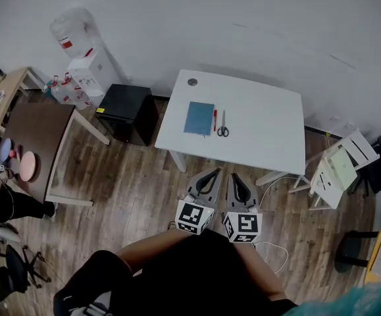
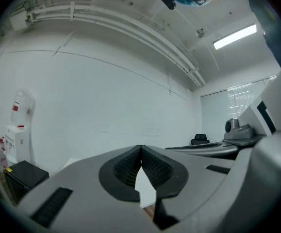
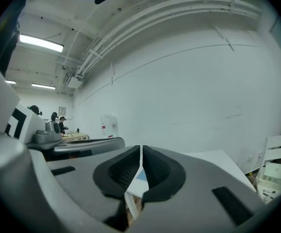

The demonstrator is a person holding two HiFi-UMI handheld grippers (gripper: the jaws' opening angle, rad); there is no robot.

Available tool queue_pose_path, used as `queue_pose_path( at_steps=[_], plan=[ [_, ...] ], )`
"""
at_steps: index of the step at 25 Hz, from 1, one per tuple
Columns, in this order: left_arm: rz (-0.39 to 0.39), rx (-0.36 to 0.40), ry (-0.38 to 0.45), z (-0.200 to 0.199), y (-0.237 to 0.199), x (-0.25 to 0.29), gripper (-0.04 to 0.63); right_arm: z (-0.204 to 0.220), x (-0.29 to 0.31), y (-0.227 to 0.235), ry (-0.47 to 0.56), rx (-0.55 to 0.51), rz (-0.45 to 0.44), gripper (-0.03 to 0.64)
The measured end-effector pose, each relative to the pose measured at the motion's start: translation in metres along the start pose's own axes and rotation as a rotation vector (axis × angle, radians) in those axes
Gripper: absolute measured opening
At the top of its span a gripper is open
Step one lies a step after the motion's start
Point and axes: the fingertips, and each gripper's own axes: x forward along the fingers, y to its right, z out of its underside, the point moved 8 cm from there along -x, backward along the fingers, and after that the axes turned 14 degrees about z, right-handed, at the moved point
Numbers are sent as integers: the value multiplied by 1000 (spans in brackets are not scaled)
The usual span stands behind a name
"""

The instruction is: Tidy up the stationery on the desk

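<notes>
Scissors [image 1: 223, 131], a red pen [image 1: 214, 120] and a blue notebook [image 1: 199, 118] lie in a row on the white desk [image 1: 269, 124], left of its middle. The pen is just beside the notebook at its 3 o'clock, and the scissors are just past the pen. The desk's right half is bare out to the edge.

A black cabinet [image 1: 127, 110] stands close at the desk's 9 o'clock, and a white folding chair [image 1: 338, 166] sits near its 4 o'clock corner. Open wooden floor [image 1: 131, 189] separates the desk's near edge from both tools.

The left gripper [image 1: 212, 172] and right gripper [image 1: 235, 176] are side by side at 6 o'clock of the desk. Each has its jaws pressed together at the tips, holding nothing.

The person's body covers the bottom of the head view. The pen and scissors are too small to show detail. A brown table [image 1: 35, 143] at 9 o'clock is partly cut off.
</notes>
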Motion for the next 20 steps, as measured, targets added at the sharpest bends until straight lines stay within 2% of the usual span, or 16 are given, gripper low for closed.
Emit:
queue_pose_path(
  at_steps=[5,12,20],
  plan=[
    [1,29,15,-3,15,3,14,-5,-11,8,36,-41,14,35],
    [-23,53,5,-3,21,-2,14,-2,-13,11,37,-22,3,35],
    [-43,42,-16,1,24,-4,14,0,-15,3,24,-52,-33,34]
  ],
)
